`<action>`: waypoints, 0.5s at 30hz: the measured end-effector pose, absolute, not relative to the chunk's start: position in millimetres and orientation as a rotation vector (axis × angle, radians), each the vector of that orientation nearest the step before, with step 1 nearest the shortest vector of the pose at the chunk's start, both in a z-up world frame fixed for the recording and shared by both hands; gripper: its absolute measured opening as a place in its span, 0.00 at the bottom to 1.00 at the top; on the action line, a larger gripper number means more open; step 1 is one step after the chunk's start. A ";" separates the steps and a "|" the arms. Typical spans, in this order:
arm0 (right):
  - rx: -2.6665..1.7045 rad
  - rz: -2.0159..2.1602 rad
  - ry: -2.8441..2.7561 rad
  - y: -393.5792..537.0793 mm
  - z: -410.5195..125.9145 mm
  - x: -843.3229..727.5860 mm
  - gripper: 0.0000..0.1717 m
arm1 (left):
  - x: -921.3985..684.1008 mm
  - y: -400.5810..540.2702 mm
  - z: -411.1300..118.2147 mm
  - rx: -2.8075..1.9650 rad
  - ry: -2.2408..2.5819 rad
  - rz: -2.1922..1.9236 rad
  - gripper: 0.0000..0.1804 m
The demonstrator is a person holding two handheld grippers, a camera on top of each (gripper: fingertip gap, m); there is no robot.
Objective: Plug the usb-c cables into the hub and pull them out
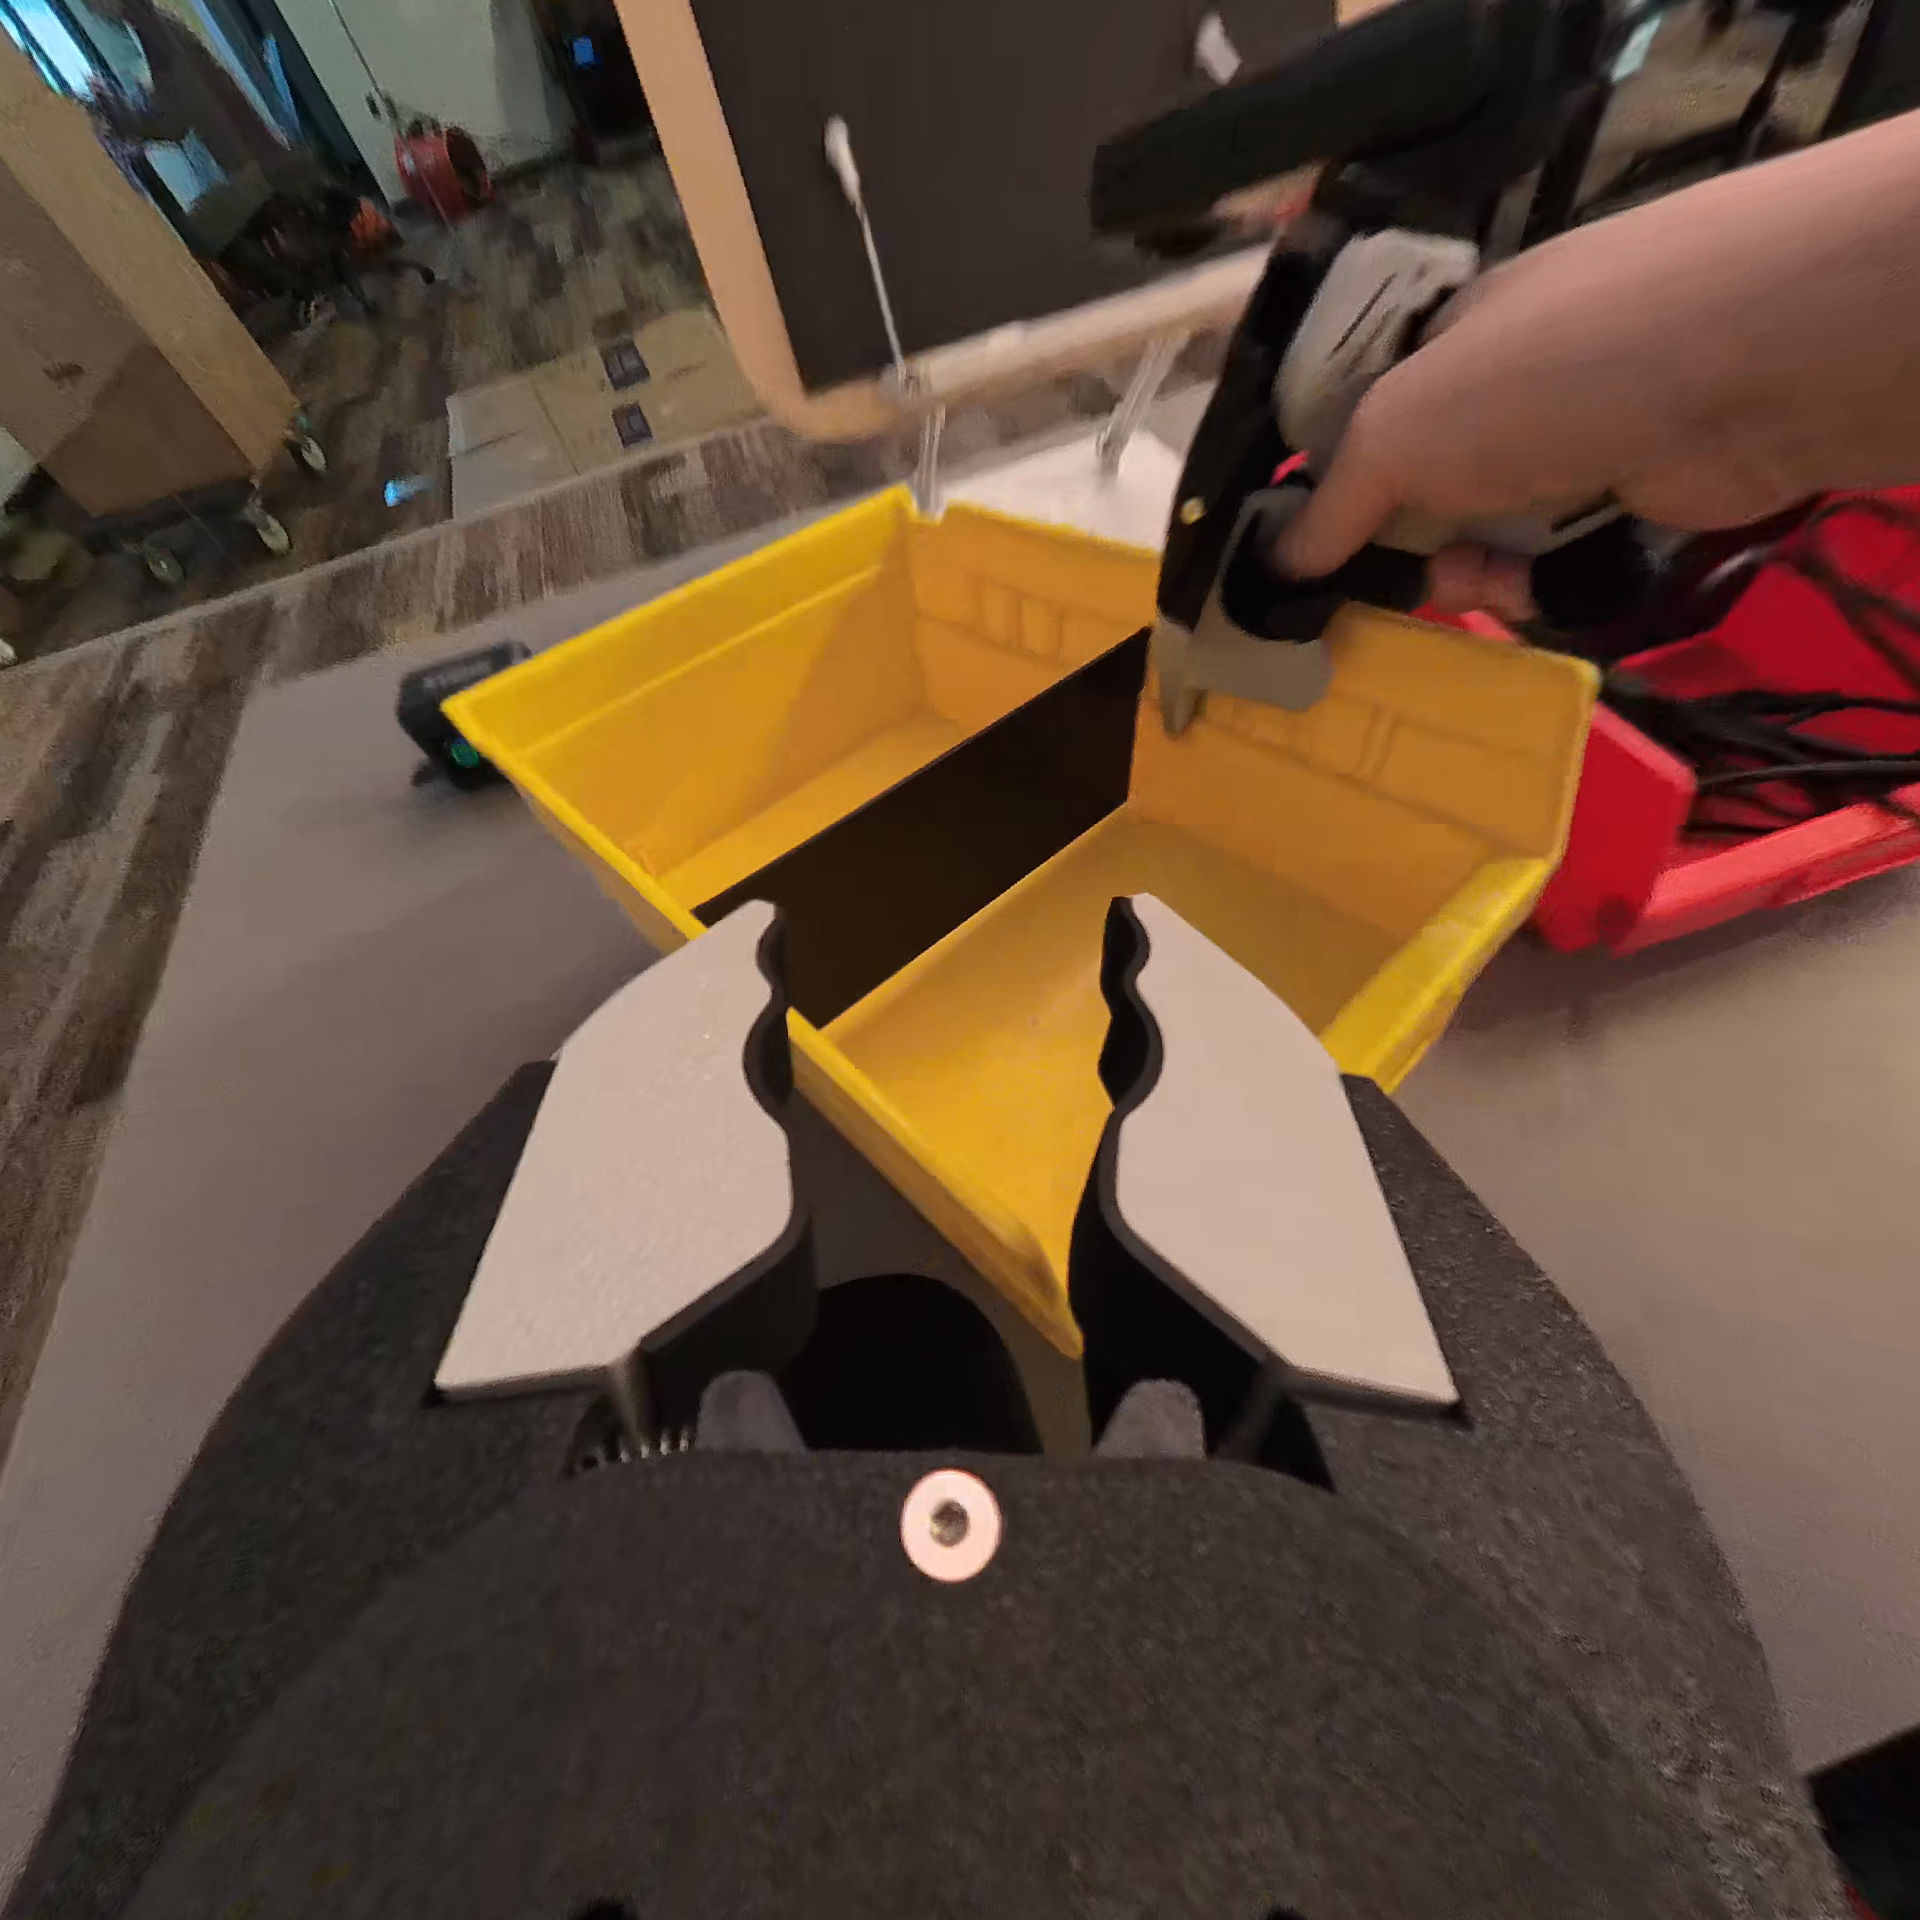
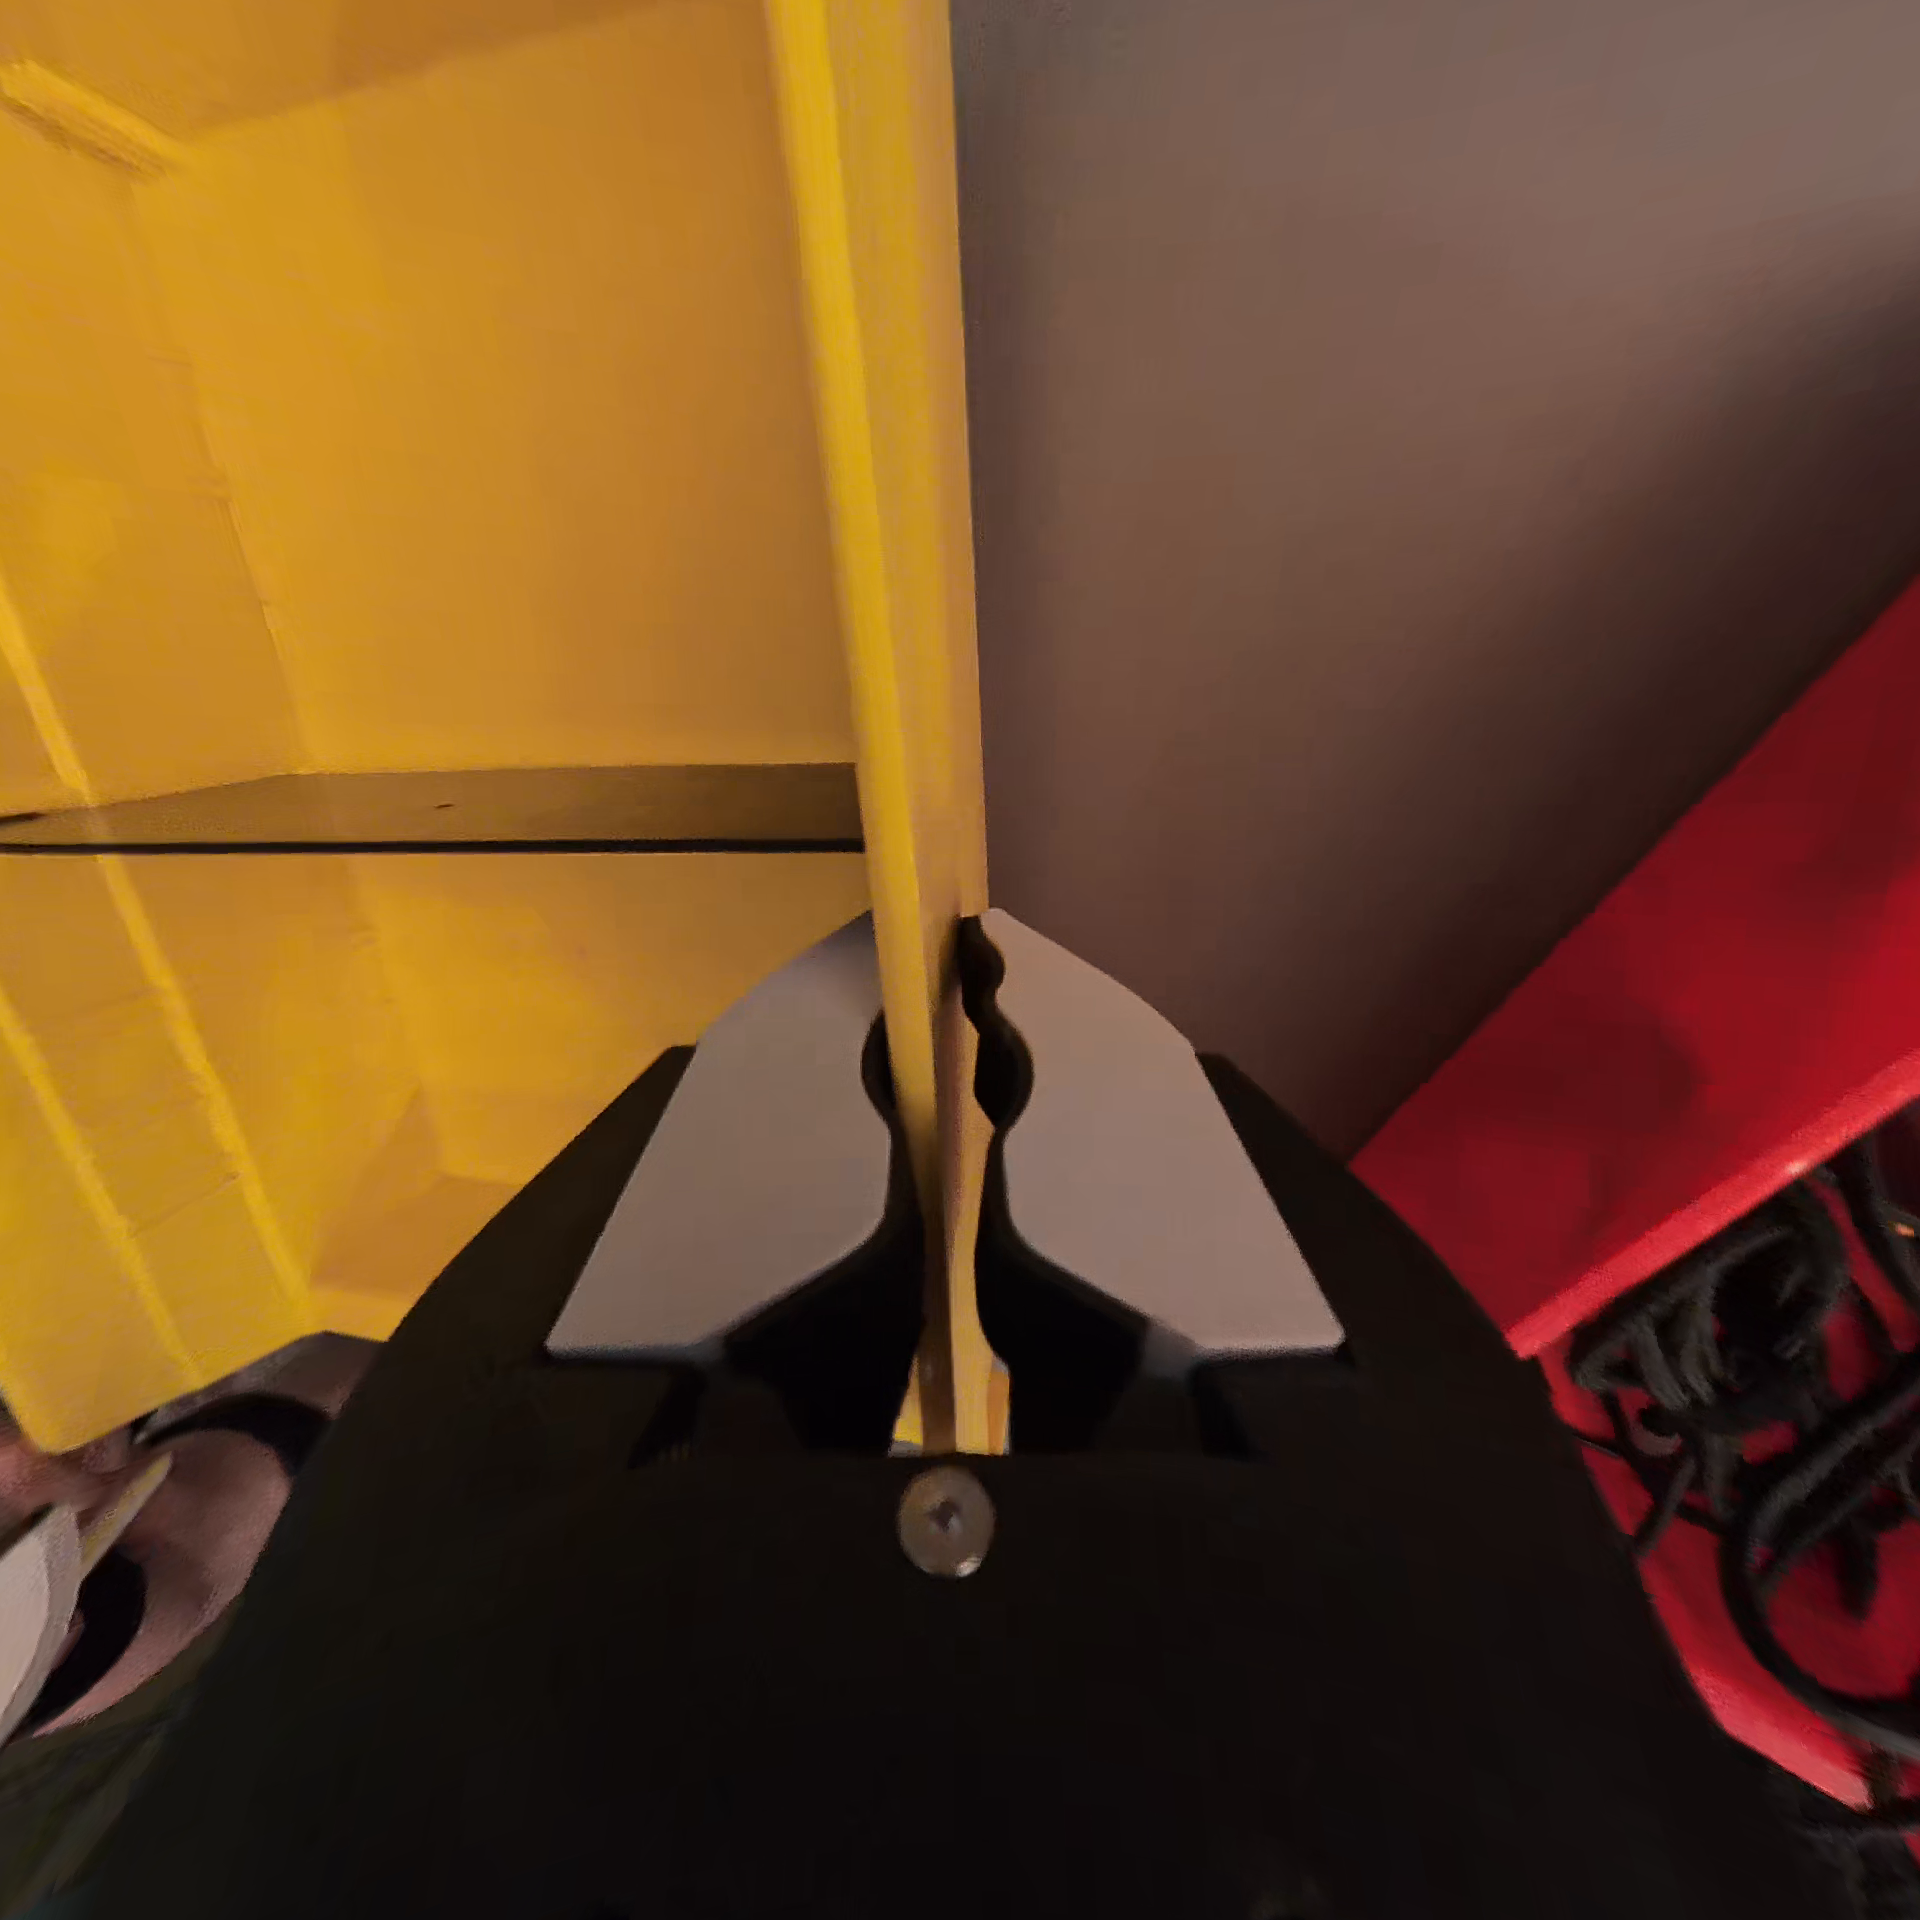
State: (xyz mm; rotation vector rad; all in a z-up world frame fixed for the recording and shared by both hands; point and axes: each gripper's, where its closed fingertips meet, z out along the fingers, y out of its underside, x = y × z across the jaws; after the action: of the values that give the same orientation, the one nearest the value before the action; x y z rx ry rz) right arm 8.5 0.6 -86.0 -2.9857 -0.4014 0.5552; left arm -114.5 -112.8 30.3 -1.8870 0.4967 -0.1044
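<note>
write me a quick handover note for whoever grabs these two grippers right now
Right gripper: jaws shut on the far wall of the yellow bin.
Left gripper: jaws open, straddling the bin's near rim, not pressing on it.
Yellow bin: both compartments look empty, black divider between them.
Red bin beside it holds tangled black cables.
No hub or plug in clear view; no plugging shown as done, so plugging in and pulling out remain.

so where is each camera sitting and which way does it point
Left wrist view: on the left gripper, looking along its open fingers across the yellow bin with its black divider; a hand holds the right gripper at the far wall.
Right wrist view: on the right gripper, looking down along the bin wall it clamps.
Shared: yellow bin, divider, red bin, grey table.
</note>
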 end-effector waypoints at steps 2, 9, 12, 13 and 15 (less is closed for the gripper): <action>-2.990 0.583 -0.460 1.8 -66.0 8.1 0.04 | -108.4 -131.5 56.6 -1.810 0.486 -0.146 0.29; -2.989 0.613 -0.469 11.3 36.3 110.7 0.04 | -82.6 -168.2 90.1 -1.764 0.546 -0.265 0.40; -2.963 0.559 -0.378 8.4 70.4 210.8 0.04 | -53.8 -156.9 74.1 -1.798 0.610 -0.432 0.37; -2.948 0.526 -0.352 4.6 77.0 247.6 0.04 | -43.7 -148.2 62.3 -1.844 0.629 -0.480 0.37; -2.921 0.464 -0.220 -5.2 81.1 322.9 0.03 | -18.0 -125.9 36.5 -1.933 0.686 -0.581 0.36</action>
State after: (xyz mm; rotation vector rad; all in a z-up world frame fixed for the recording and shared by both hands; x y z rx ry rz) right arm 322.9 -5.2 81.1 -2.9211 -0.2202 0.4641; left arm -18.0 -125.9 36.5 -1.9331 0.6858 -0.5806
